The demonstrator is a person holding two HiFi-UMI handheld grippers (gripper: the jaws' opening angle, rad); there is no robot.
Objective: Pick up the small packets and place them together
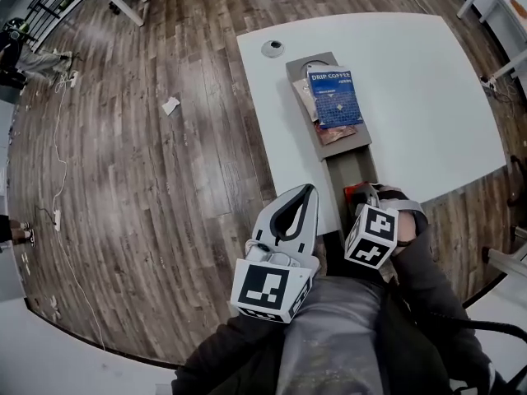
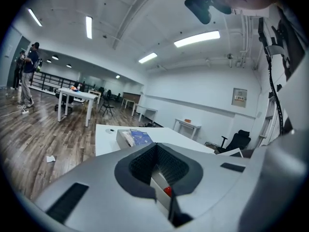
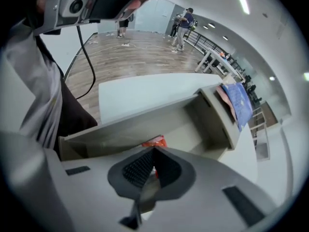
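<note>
A long grey tray (image 1: pixel 350 167) lies on the white table (image 1: pixel 428 97). At its far end a blue drip coffee packet (image 1: pixel 336 97) rests on top of brownish packets (image 1: pixel 333 133). My right gripper (image 1: pixel 366 197) points steeply down into the tray's near compartment. In the right gripper view its jaws (image 3: pixel 154 150) are shut on the edge of a small red packet (image 3: pixel 154 141), which also shows in the head view (image 1: pixel 356 192). My left gripper (image 1: pixel 309 189) hovers left of the tray over the table's near edge, shut and holding nothing. The left gripper view (image 2: pixel 157 146) looks along the table toward the blue packet (image 2: pixel 141 138).
A small round object (image 1: pixel 272 48) sits on the table beyond the tray. A paper scrap (image 1: pixel 170 105) and cables (image 1: pixel 58 155) lie on the wood floor to the left. Other white tables (image 2: pixel 77 96) and standing people (image 2: pixel 28 71) are far off.
</note>
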